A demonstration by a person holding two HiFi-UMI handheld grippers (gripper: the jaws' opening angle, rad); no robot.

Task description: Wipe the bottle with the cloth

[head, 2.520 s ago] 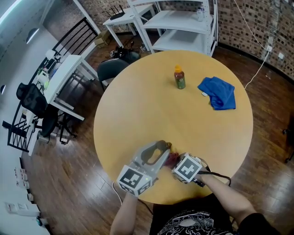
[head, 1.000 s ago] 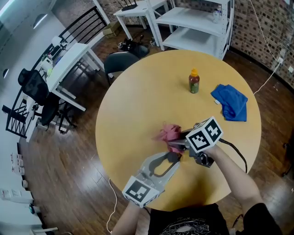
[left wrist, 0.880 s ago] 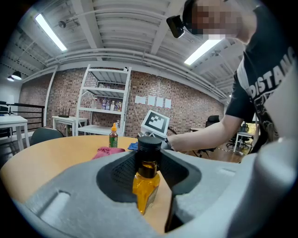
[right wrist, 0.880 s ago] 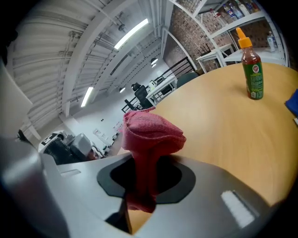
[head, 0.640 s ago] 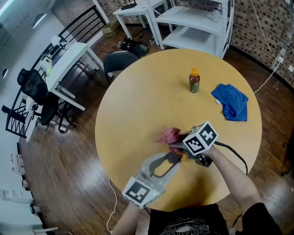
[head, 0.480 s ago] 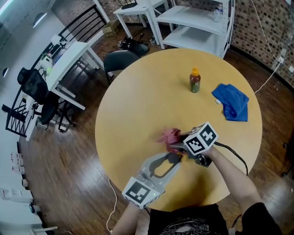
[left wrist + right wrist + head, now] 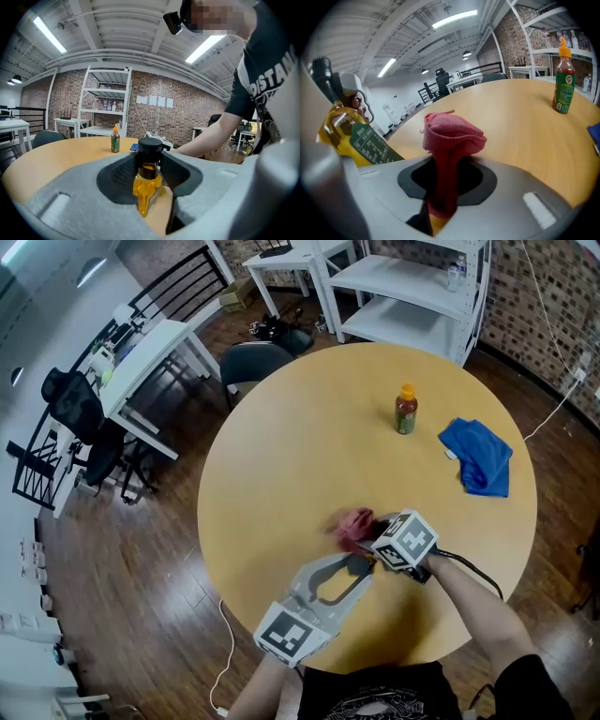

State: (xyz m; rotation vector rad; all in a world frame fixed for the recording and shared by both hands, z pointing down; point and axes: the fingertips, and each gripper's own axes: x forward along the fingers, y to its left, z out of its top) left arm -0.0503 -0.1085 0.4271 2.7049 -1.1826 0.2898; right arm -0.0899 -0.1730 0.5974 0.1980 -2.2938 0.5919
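The left gripper (image 7: 149, 165) has its jaws part-way apart, clamped on the neck of a small bottle of yellow liquid (image 7: 146, 183) just under its black cap (image 7: 150, 145). The bottle stands upright between the pads. The gripper lies almost level over the near part of the round wooden table (image 7: 281, 446), with the forearm coming up from the bottom of the head view.

The right gripper (image 7: 447, 180) pinches a red cloth (image 7: 452, 132), whose bunched end sticks out past the jaw tips. It tilts downward, coming in from the right, its tips close to those of the left gripper. The cloth sits just beside the held bottle; I cannot tell whether they touch.

Farther across the table stand an orange-capped sauce bottle (image 7: 406, 411) and, near it, a blue cloth (image 7: 478, 457).
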